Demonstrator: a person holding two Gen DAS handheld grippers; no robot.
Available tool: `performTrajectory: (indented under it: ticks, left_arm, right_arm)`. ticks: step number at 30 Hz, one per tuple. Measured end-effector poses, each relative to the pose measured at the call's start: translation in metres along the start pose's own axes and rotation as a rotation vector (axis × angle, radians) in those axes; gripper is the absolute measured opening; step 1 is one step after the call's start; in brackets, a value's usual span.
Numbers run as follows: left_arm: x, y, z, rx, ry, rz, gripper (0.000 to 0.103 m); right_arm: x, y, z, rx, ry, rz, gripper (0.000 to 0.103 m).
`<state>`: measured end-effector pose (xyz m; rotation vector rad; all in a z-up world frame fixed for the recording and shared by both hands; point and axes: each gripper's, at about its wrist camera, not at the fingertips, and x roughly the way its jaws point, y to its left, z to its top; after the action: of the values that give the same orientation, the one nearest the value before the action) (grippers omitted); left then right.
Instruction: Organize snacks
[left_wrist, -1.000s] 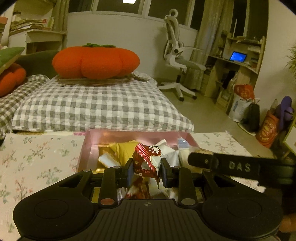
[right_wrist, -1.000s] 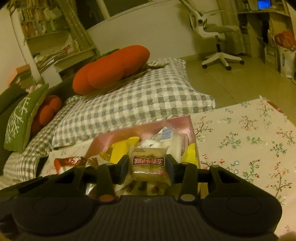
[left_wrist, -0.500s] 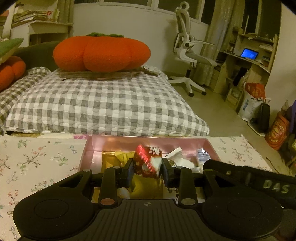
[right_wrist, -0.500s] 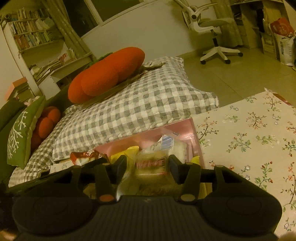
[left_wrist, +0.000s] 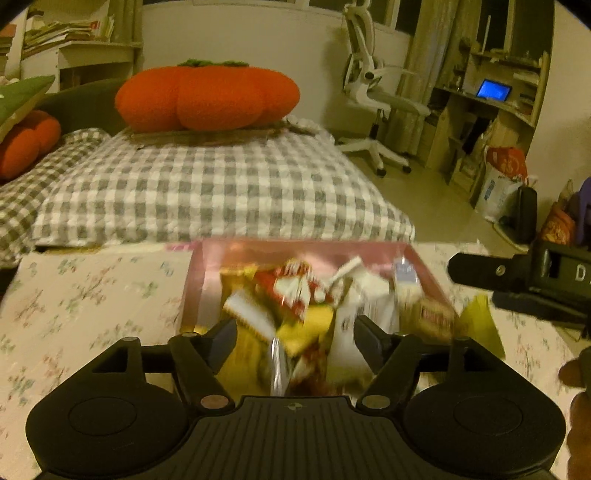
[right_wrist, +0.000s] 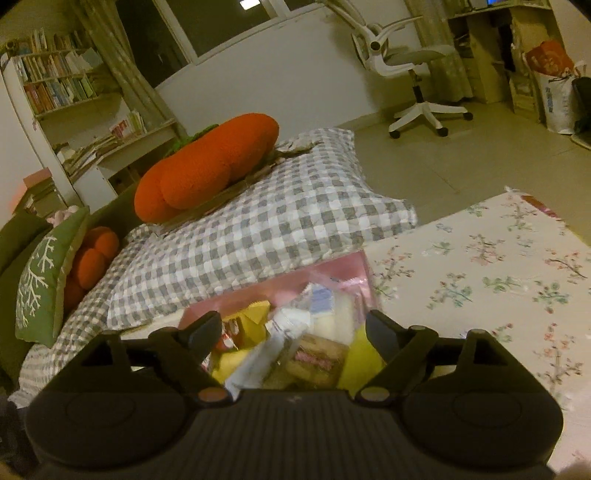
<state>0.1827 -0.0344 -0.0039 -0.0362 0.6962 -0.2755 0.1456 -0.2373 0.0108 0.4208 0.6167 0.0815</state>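
Observation:
A pink box (left_wrist: 258, 246) (right_wrist: 343, 264) on the floral tablecloth holds several snack packets. My left gripper (left_wrist: 295, 332) is open above it, and the red and white packet (left_wrist: 291, 291) lies loose on the pile. My right gripper (right_wrist: 293, 332) is open over the same box, and the brown biscuit packet (right_wrist: 314, 358) lies in the pile below it. The right gripper also shows in the left wrist view (left_wrist: 517, 280) at the right edge.
The floral tablecloth (right_wrist: 498, 266) stretches right of the box and also left (left_wrist: 92, 295). A checked quilt (left_wrist: 207, 192) with an orange pumpkin cushion (left_wrist: 207, 98) lies behind. An office chair (left_wrist: 376, 99) and shelves stand far right.
Both grippers have opened. The red and white packet dropped from the left one and the brown biscuit packet from the right one, both into the pink box.

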Motion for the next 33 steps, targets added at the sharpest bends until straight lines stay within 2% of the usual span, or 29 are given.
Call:
performTrajectory:
  ticks: [3,10,17,24,28,33]
  left_arm:
    - [-0.01,-0.001,-0.012,0.022,0.027,0.02,0.074]
    - [-0.041,-0.005,-0.038,0.039,0.09,0.07,0.088]
    - [-0.07,-0.006,-0.056,0.003,0.135,0.109,0.097]
    - [-0.092,-0.002,-0.072,-0.027,0.177,0.156,0.101]
    - [-0.098,0.001,-0.08,-0.047,0.224,0.215,0.102]
    - [-0.101,0.001,-0.085,-0.048,0.248,0.246,0.102]
  right_arm:
    - [-0.007,-0.002,-0.006,-0.013,0.02,-0.026,0.086]
    - [-0.025,-0.003,-0.021,-0.028,0.086,-0.076,0.095]
    - [-0.046,0.01,-0.037,-0.109,0.156,-0.117,0.1]
    - [-0.06,0.011,-0.051,-0.109,0.234,-0.172,0.102]
    - [-0.066,0.014,-0.058,-0.128,0.269,-0.177,0.102]
    - [-0.073,0.022,-0.061,-0.208,0.262,-0.191,0.103]
